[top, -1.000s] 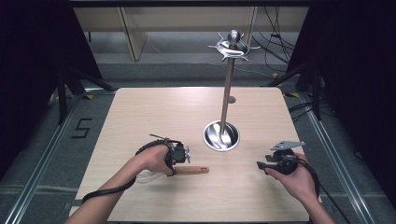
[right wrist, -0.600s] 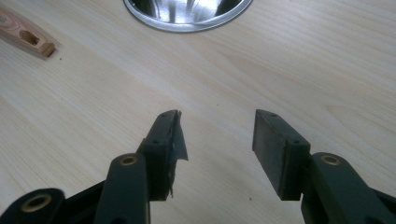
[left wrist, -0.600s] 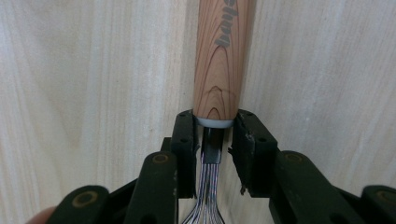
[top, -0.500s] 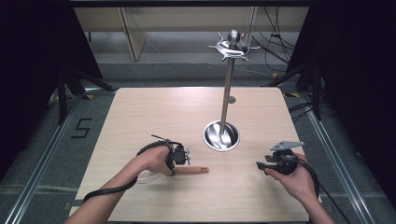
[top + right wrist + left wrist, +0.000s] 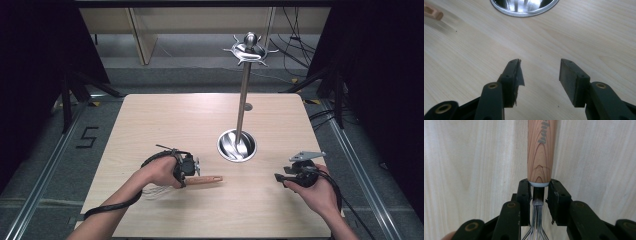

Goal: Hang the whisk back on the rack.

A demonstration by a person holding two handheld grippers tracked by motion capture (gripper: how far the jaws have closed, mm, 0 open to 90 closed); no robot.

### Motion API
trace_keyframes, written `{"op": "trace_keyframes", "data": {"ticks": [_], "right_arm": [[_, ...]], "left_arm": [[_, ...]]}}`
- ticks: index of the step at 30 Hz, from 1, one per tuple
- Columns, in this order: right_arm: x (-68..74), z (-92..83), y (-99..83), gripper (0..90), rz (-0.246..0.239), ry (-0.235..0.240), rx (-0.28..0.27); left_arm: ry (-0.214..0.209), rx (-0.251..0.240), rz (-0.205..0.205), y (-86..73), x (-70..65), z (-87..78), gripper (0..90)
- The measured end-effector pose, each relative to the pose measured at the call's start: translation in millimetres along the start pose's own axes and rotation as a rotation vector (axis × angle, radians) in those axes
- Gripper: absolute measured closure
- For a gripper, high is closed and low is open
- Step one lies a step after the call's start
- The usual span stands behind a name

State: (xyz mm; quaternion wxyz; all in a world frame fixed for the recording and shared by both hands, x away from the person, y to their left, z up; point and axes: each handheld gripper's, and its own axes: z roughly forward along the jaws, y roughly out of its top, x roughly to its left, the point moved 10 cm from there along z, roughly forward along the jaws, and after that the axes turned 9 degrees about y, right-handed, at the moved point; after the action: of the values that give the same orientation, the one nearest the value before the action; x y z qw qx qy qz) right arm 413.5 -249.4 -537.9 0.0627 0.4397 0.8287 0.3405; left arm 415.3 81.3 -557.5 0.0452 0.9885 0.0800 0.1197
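— Left gripper [image 5: 537, 195]: just been closing, now clamped on the whisk [image 5: 540, 150] at the metal neck, right below the wooden handle; wire loops run back between the jaws.

— And the whisk's place?

— Flat on the wooden table [image 5: 165, 120], near the front edge, handle pointing toward the steel stand [image 5: 239, 142] with its round base.

— Right gripper [image 5: 540, 72]?

— Spread wide, gripping nothing, low over bare wood, well apart from the whisk, near the stand's base.

A lab recording bay, this: a bare wooden table [image 5: 165, 120] stands on grey carpet between metal floor rails [image 5: 45, 175]. Black curtains [image 5: 40, 75] close off both sides, cables [image 5: 300, 47] trail behind, and a "5" [image 5: 86, 136] is taped on the floor.
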Motion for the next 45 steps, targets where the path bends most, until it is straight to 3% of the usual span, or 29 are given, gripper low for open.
{"op": "trace_keyframes", "data": {"ticks": [1, 3, 5, 6, 13, 15, 18, 21, 23, 29, 32, 40, 45], "right_arm": [[-3.0, 0.6, 2.3, 51.7, -0.032, -0.008, -0.015], [-2.7, 0.6, 2.4, 51.7, -0.029, -0.009, -0.017], [0.9, -0.2, -0.3, 51.7, 0.010, 0.000, 0.003], [-1.1, 1.1, 0.0, 51.7, -0.013, -0.004, -0.005], [-1.5, 1.9, -0.2, 51.7, -0.014, -0.003, -0.005], [-5.3, 3.0, 2.3, 51.7, -0.050, -0.014, -0.026], [-1.2, 1.4, 0.6, 51.7, 0.001, -0.006, -0.011], [-2.8, 1.1, 1.5, 51.7, -0.021, -0.011, -0.014], [2.0, 2.0, 0.3, 51.7, 0.026, 0.005, -0.017], [-1.0, -0.1, -0.5, 51.6, -0.003, -0.005, 0.004], [0.7, 0.2, -1.2, 51.7, 0.018, -0.003, 0.004], [-2.1, 1.7, -0.6, 51.7, -0.018, -0.010, -0.003], [-1.3, 1.3, -0.8, 51.7, -0.007, -0.008, -0.002]], "left_arm": [[0.000, 0.003, -0.013, -2.4, 0.3, -4.1, 71.6], [0.001, 0.005, -0.021, -3.6, 0.4, -6.0, 71.6], [0.015, -0.017, -0.025, -3.6, 2.1, -9.0, 71.7], [0.017, -0.039, -0.042, -3.8, 2.2, -12.3, 71.7], [0.039, -0.080, -0.063, -6.7, 6.1, -20.3, 71.7], [0.045, -0.095, -0.073, -7.8, 7.5, -24.4, 71.7], [0.052, -0.122, -0.095, -8.6, 8.9, -29.4, 71.8], [0.064, -0.142, -0.120, -9.9, 11.1, -34.6, 71.8], [0.070, -0.158, -0.133, -10.1, 12.5, -37.0, 71.8], [0.100, -0.209, -0.165, -11.1, 18.7, -44.8, 71.8], [0.109, -0.241, -0.200, -10.2, 20.5, -48.9, 71.8], [0.134, -0.325, -0.262, -7.5, 29.3, -59.6, 71.9], [0.160, -0.380, -0.300, -4.1, 34.4, -66.3, 71.9]]}}
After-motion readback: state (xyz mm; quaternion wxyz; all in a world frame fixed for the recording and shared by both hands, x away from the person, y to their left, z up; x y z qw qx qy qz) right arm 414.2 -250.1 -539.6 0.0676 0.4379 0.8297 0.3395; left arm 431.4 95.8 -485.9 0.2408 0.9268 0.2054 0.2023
